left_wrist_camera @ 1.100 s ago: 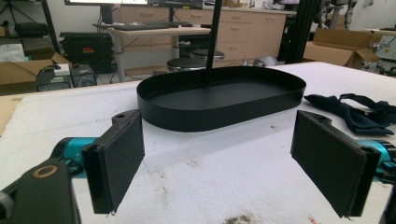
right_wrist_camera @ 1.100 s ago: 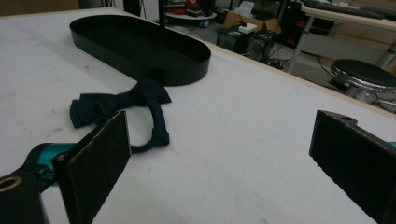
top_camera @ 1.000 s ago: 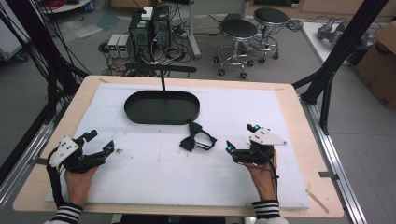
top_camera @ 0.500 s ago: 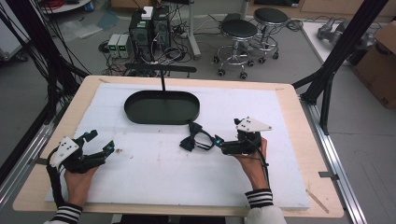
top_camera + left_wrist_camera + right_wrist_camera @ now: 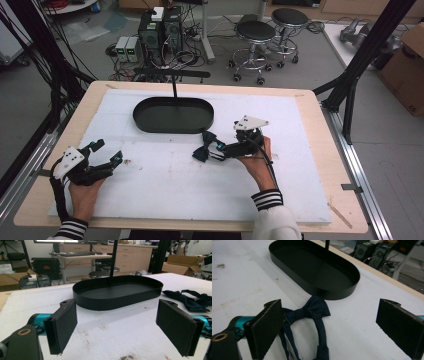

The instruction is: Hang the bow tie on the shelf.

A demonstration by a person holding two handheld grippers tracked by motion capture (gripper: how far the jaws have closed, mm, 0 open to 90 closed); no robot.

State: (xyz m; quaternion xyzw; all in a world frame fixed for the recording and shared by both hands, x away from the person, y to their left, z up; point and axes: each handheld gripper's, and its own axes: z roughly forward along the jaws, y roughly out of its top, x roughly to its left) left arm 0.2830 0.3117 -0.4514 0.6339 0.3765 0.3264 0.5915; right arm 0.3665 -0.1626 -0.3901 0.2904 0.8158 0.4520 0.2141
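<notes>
A dark navy bow tie (image 5: 204, 146) lies on the white board just in front of a black oval tray (image 5: 173, 129) that has a thin upright post. My right gripper (image 5: 218, 150) is open and points left at the tie. In the right gripper view the bow tie (image 5: 313, 310) sits between the jaws, close to the left pad, with its strap trailing toward the camera and the tray (image 5: 312, 287) behind it. My left gripper (image 5: 107, 151) is open near the board's left edge and holds nothing. Ahead of the left gripper (image 5: 120, 327) are the tray (image 5: 117, 300) and, at the right, the bow tie (image 5: 192, 298).
The white board (image 5: 165, 190) covers a wooden table (image 5: 320, 150). Black frame posts (image 5: 360, 65) stand at the table's right and left sides. Stools (image 5: 255, 35) and computer boxes (image 5: 150, 30) are on the floor beyond the far edge.
My right gripper has moved left across the board until its open jaws reach the bow tie. The left gripper, the tie and the tray have stayed where they were.
</notes>
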